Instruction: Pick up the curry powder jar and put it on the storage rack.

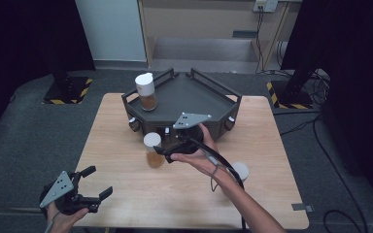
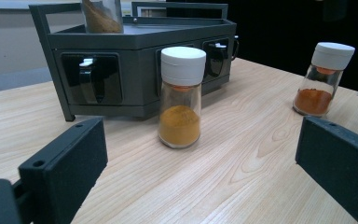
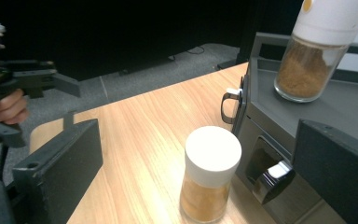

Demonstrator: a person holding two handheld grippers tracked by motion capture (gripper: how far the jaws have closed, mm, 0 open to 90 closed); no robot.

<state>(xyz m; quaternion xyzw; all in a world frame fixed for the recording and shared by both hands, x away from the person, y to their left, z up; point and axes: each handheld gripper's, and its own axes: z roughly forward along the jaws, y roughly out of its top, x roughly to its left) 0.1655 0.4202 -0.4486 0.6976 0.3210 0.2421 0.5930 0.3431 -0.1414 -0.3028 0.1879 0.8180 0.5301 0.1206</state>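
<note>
Right fingers [image 3: 200, 158]: two black blocks rising at the bottom of the right gripper view, spread wide, gripping nothing; the jar stands in the gap between them, touched by neither
Right gripper [image 1: 161, 149]: held in the person's right hand [image 1: 196, 153] just in front of the rack, pointing left at the jar, grey plate on top, cable trailing back along the forearm
Jar [image 1: 154, 150]: glass, white cap, orange-yellow powder in its lower part; upright on the worktop just in front of the rack's front wall
Left fingers [image 1: 99, 182]: parted, empty, pointing right over the near left corner of the worktop, well apart from the jar
Left gripper [image 2: 200, 182]: held low in the left hand [image 1: 63, 218]; its view looks across the wood to the jar, with one black block at each bottom corner
Second jar [image 2: 324, 78]: white cap, darker orange powder, upright on the worktop to the right of the first and well apart from it; in the high view mostly hidden behind the right forearm
Rack [image 1: 194, 97]: dark grey, angular, raised rails round its top tray, small handled cups set in recesses along its front
Shaker [image 1: 146, 91]: white-topped, brown powder, upright on the rack's tray near its left corner
Worktop [image 1: 126, 194]: pale wood, bare between the two grippers
</note>
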